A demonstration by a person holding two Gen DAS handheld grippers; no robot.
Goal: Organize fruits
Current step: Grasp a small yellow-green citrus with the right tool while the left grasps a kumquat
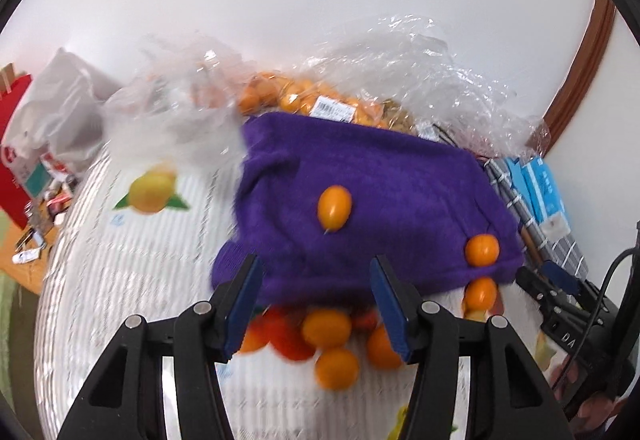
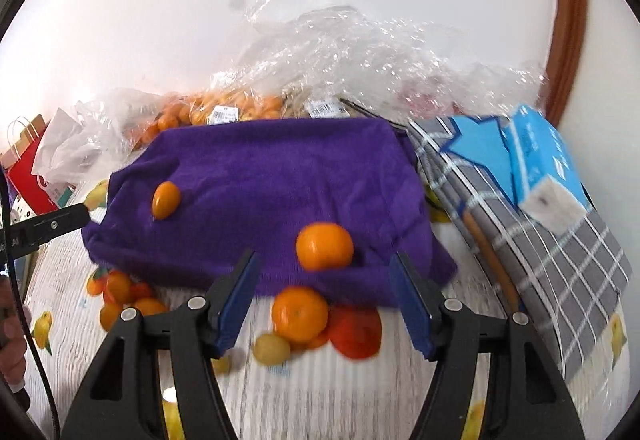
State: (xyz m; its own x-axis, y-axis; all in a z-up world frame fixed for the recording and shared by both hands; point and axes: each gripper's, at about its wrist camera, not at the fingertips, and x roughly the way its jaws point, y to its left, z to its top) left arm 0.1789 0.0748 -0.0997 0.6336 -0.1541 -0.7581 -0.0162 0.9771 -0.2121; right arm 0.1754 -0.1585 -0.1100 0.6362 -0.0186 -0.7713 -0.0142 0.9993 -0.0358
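A purple towel [image 1: 372,200] lies on the table, also in the right wrist view [image 2: 272,192]. An oval orange fruit [image 1: 334,207] sits on it, and a round one [image 1: 482,249] sits near its right edge. Several orange and red fruits [image 1: 326,328] lie in a pile at the towel's front edge. My left gripper [image 1: 316,304] is open and empty above that pile. In the right wrist view a mandarin [image 2: 325,246] rests on the towel, another mandarin [image 2: 300,314], a red fruit [image 2: 356,332] and a yellow fruit [image 2: 273,349] lie in front. My right gripper [image 2: 324,300] is open and empty over them.
Clear plastic bags [image 2: 320,52] of small orange fruits [image 2: 224,108] lie behind the towel. A grey checked cloth [image 2: 552,252] with a blue tissue pack [image 2: 540,164] lies right. A red paper bag [image 1: 14,160] and a white bag [image 1: 60,108] stand left. The tablecloth [image 1: 140,280] has printed lemons.
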